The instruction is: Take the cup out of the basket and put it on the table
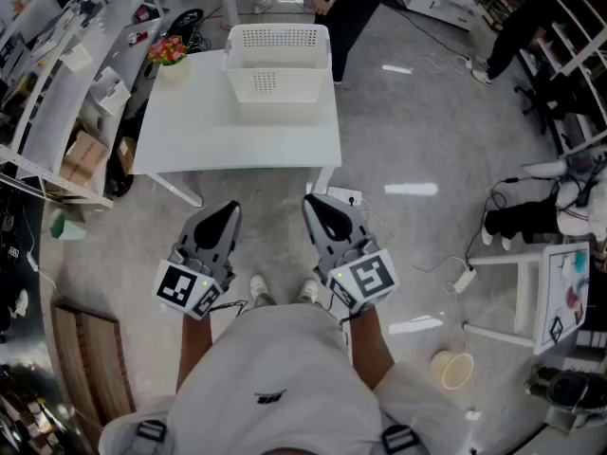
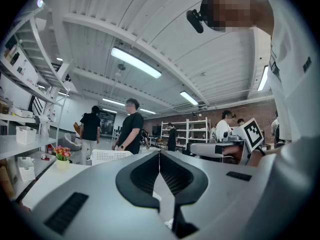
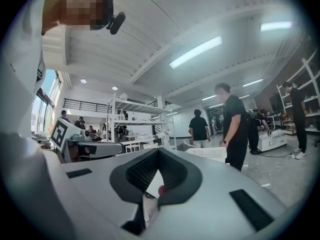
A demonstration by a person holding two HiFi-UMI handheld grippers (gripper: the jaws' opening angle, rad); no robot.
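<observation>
Both grippers were shut and empty: the left gripper (image 1: 230,209) and the right gripper (image 1: 314,203) each had their 2 jaws pressed together at the tips, with nothing between the pads. We held them low and side by side in front of our body, pointing at the table (image 1: 237,145), and well short of it.

On the far half of that table stood the basket (image 1: 277,62), white, with perforated walls and an open top. We could not make out the cup inside it; from our angle only pale walls and floor showed, so it was either hidden by the near wall or too small to tell. 1 pot of flowers (image 1: 169,52) sat just beside the basket at the table's far left corner, and people stood on the floor behind.

We judged, without seeing it, that a cup would be light and stiff, probably smooth-sided and so inclined to slip or twist in a loose pinch. The basket's tall walls left little room for a sideways approach, so the better hold seemed to be from above, 1 jaw inside the rim and 1 outside, or across the body if it stood clear of the walls. A firm but moderate squeeze would suit, since a thin cup could buckle.
</observation>
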